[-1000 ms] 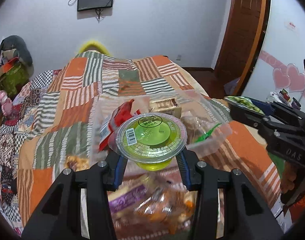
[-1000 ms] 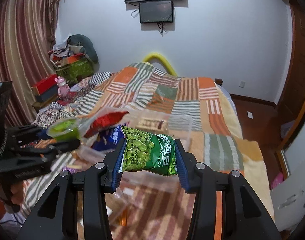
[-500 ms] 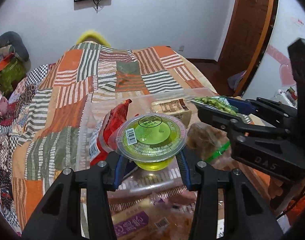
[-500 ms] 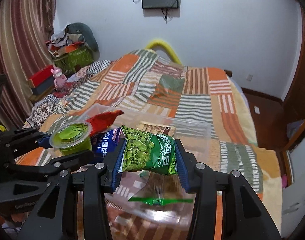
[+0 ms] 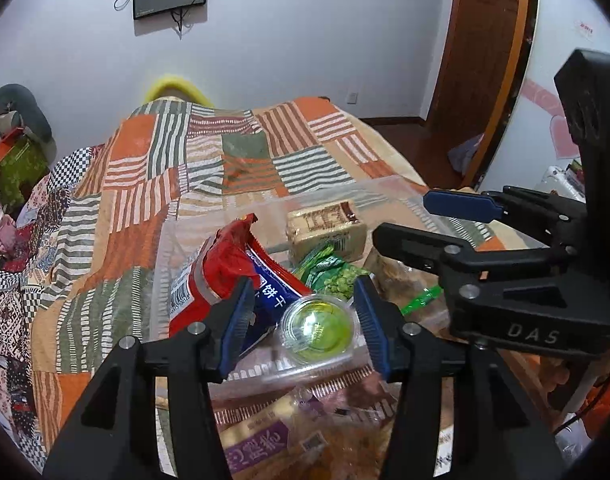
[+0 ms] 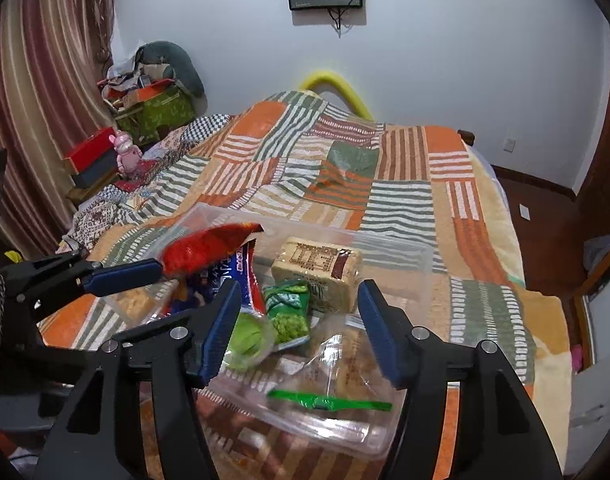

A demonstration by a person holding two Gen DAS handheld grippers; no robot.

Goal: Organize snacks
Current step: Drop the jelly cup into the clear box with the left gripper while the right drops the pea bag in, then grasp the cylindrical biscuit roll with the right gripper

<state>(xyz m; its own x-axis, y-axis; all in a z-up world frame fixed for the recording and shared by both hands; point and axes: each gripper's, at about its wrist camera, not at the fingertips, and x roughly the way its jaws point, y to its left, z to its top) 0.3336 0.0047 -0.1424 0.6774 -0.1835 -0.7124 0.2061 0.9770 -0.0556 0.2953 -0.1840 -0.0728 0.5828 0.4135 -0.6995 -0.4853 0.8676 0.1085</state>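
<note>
A clear plastic bin sits on the patchwork bed. In it lie a red and blue biscuit bag, a tan cracker pack, a green pea bag and a green jelly cup. The cup also shows in the right wrist view. My left gripper is open just above the cup. My right gripper is open and empty above the pea bag. The right gripper also shows at the right of the left wrist view.
More snack bags, one with a purple label, lie in front of the bin. A clear bag with a green tie lies at the bin's near side. A nightstand with boxes and a pink toy stands left of the bed. A wooden door is at the right.
Both grippers have opened. The jelly cup has dropped out of the left gripper and the pea bag out of the right; both now lie in the bin.
</note>
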